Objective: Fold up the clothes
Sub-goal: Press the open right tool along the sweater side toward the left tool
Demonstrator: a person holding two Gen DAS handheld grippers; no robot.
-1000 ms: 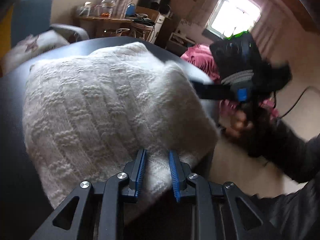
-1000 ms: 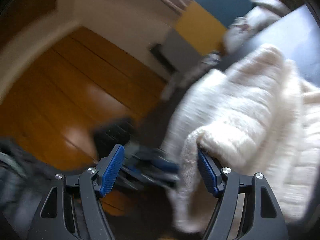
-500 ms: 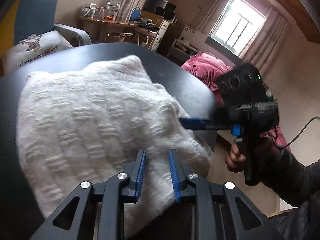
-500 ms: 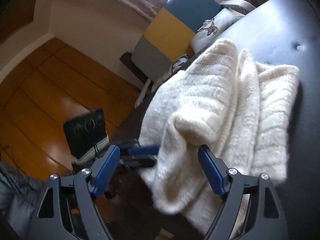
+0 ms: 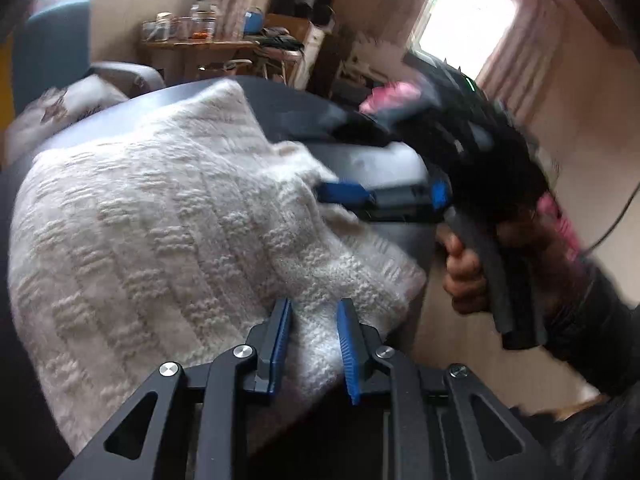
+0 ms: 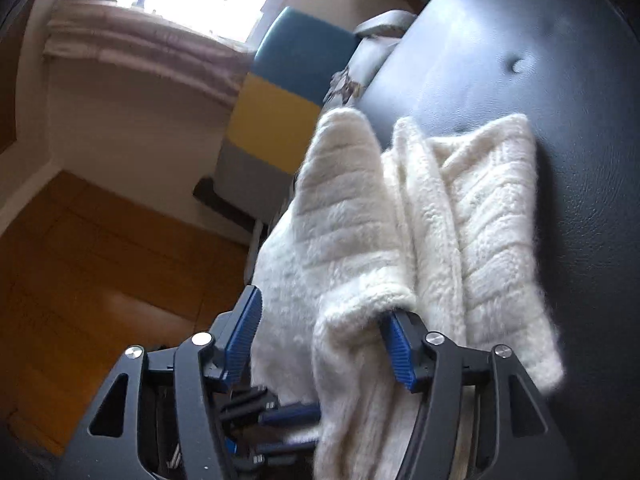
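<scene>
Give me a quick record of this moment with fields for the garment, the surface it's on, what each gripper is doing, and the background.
garment: white knit sweater, folded in layers
surface: black padded table; sweater corner overhangs its edge
left gripper: fingers clamped on the sweater's near edge
right gripper: closing around a rolled fold of the sweater, one finger under the fold, not yet pinched
background: blue and yellow chair, wooden floor, cluttered desk
</scene>
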